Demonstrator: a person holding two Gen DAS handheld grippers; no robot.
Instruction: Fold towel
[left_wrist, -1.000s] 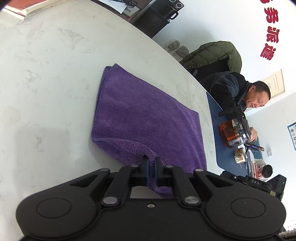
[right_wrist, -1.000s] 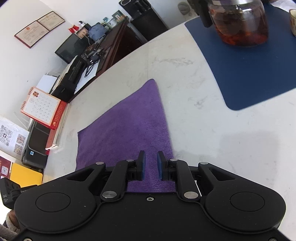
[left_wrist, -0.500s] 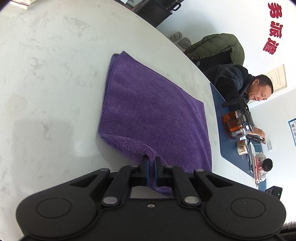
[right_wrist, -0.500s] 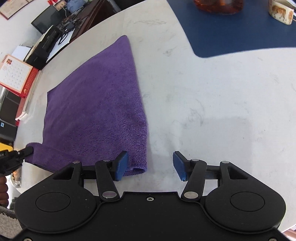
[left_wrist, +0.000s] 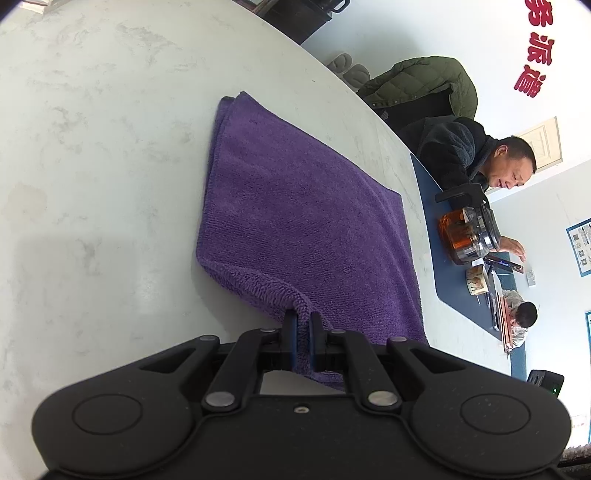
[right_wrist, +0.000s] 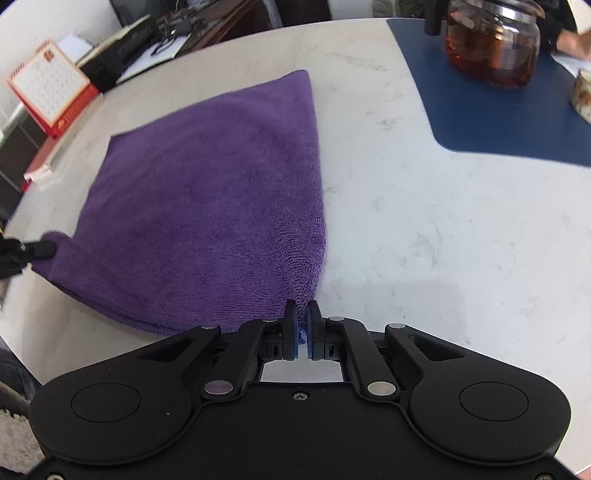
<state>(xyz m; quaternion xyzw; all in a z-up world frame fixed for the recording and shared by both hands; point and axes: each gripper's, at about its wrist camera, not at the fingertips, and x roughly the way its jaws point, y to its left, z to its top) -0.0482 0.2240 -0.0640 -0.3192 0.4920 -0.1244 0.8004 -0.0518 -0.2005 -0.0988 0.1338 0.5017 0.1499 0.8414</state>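
Observation:
A purple towel lies folded flat on the white marble table. My left gripper is shut on the towel's near left corner, and the cloth bunches up between its blue pads. In the right wrist view the towel spreads away from me, and my right gripper is shut on its near right corner. The left gripper's fingertips show at the far left of that view, pinching the other near corner.
A dark blue mat lies to the right with a glass teapot of amber tea and a small cup. A seated person leans over the table's far side. A desk calendar stands beyond the table's left edge.
The right gripper moved to the towel's near right corner, opened wide, then shut on that corner. The left gripper kept its hold on the other corner.

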